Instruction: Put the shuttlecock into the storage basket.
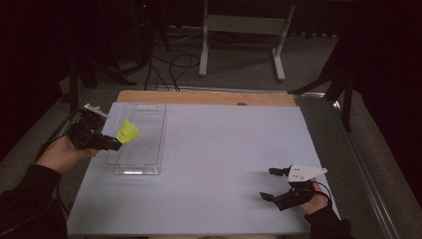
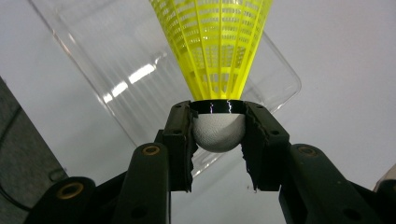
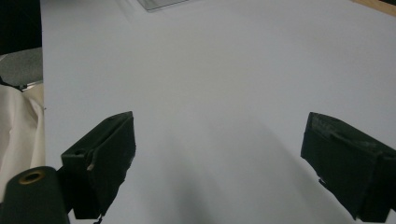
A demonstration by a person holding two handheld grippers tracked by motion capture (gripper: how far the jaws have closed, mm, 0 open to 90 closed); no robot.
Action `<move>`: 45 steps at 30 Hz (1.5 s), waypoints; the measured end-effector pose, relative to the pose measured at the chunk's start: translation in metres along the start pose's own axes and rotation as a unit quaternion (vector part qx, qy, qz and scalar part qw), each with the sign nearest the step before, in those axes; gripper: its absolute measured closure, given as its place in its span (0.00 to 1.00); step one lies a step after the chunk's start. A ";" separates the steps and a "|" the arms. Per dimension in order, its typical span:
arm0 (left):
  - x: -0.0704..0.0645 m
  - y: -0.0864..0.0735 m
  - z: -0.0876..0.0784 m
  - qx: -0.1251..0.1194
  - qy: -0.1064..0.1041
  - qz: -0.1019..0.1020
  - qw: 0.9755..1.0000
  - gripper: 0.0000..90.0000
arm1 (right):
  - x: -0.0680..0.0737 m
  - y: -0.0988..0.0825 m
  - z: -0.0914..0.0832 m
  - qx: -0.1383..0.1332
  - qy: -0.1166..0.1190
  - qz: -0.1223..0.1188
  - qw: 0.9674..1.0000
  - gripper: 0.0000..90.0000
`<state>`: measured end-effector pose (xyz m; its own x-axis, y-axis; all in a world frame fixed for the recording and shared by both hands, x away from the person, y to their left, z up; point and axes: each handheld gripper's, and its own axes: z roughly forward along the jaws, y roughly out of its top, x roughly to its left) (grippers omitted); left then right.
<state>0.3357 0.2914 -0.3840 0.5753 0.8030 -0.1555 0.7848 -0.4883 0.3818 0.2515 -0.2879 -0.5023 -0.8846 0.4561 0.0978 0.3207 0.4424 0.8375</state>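
A yellow shuttlecock [image 1: 129,131] with a white cork base [image 2: 218,132] is held by my left gripper [image 1: 113,145], which is shut on the cork; the yellow skirt [image 2: 215,44] points away from the jaws. It hangs over the left edge of a clear plastic tray [image 1: 139,139] lying on the white table sheet [image 1: 224,149]. The tray [image 2: 116,70] lies below the shuttlecock in the left gripper view. My right gripper [image 1: 268,184] rests low at the front right of the table, open, with nothing between its fingers [image 3: 105,158].
The white sheet covers most of the table; a strip of wooden tabletop [image 1: 209,97] shows at the far edge. Beyond the table stand a white frame [image 1: 244,30] and cables on the floor [image 1: 169,69]. A corner of the tray [image 3: 161,3] shows far off.
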 end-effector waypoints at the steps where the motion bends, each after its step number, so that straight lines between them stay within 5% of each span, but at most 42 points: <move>1: 0.002 -0.001 0.001 0.004 0.007 -0.009 1.000 0.72 | 0.000 0.000 0.000 0.000 0.002 -0.001 1.000 0.12; 14: 0.010 -0.016 0.020 0.011 0.013 -0.035 0.999 0.72 | 0.001 0.000 0.002 -0.001 0.003 -0.003 1.000 0.12; 30: 0.013 -0.020 0.042 0.038 0.028 -0.015 0.999 0.72 | 0.001 -0.001 0.004 0.000 0.012 0.002 1.000 0.12; 45: 0.018 -0.015 0.051 0.057 0.032 -0.028 0.997 0.72 | 0.000 -0.001 0.004 0.002 0.011 0.004 1.000 0.12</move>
<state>0.3466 0.2958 -0.4391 0.5174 0.8483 -0.1125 0.8380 -0.4756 0.2676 0.2521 -0.2854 -0.5051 -0.8893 0.4421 0.1170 0.3292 0.4414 0.8347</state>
